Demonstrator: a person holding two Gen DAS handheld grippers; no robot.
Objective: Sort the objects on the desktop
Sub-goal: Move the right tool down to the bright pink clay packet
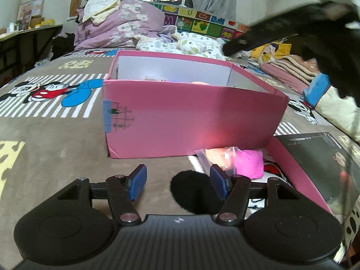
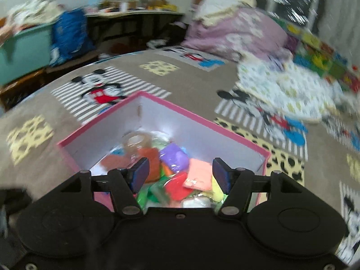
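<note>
We hold both hand-held grippers released and empty. The risk: our left hand-held gripper [image 1: 177, 184], low over the bed's Mickey Mouse blanket [image 1: 56, 139], could nudge the pink clay packet [image 1: 247, 163] under the pink box [image 1: 189, 117] or snag its clear wrapper. That packet lies just ahead-right of its right finger. Our right hand-held gripper [image 2: 181, 174] hovers above the box's colourful clay packets [image 2: 177, 173].

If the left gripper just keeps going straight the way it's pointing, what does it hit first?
Probably the black fuzzy pad lying on the blanket between the open left gripper's fingers. Beyond it stands the near wall of the pink box. Depth is hard to judge in this fisheye view.
</note>
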